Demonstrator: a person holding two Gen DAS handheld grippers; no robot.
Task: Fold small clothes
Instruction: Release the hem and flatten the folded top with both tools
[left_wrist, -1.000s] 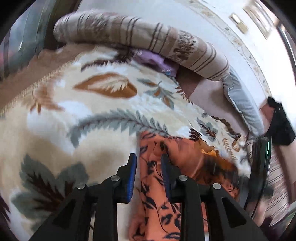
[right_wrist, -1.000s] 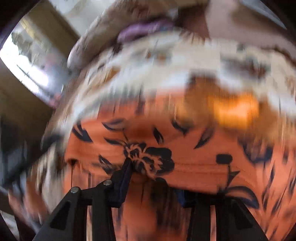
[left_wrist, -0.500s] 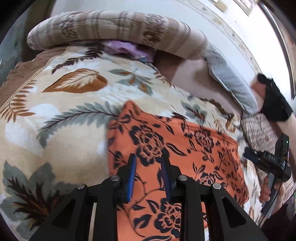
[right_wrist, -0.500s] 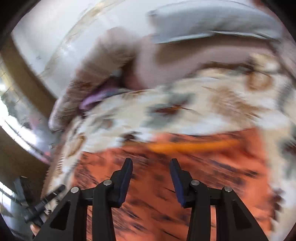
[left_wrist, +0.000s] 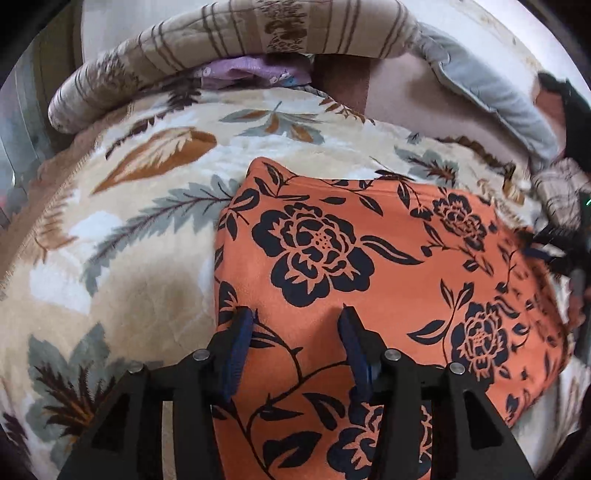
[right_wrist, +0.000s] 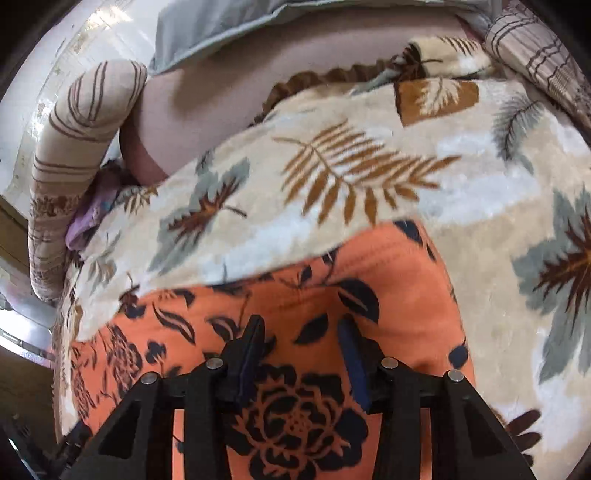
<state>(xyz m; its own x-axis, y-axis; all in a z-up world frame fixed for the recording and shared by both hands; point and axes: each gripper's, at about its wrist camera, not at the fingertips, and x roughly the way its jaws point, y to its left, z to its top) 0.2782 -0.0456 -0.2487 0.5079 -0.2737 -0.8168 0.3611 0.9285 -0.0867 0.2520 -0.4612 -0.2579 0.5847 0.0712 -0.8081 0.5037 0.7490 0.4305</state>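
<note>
Two grippers hovered over one orange floral garment (left_wrist: 369, 258) spread flat on the leaf-patterned blanket (left_wrist: 110, 221). Left gripper (left_wrist: 297, 321), its jaws opening and empty, sat above the cloth's near-left edge; earlier they pinched narrower. Right gripper (right_wrist: 301, 332) stood part open and empty over the far-right corner.

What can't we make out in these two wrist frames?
- Orange floral garment: its near edge is hidden behind the left gripper and cut by the frame bottom in the left wrist view.
- Right gripper: blurred at the left wrist view's right edge; jaws unreadable there.
- Purple cloth: mostly tucked under the striped quilt.
- Garment type: unreadable in either view.
</note>
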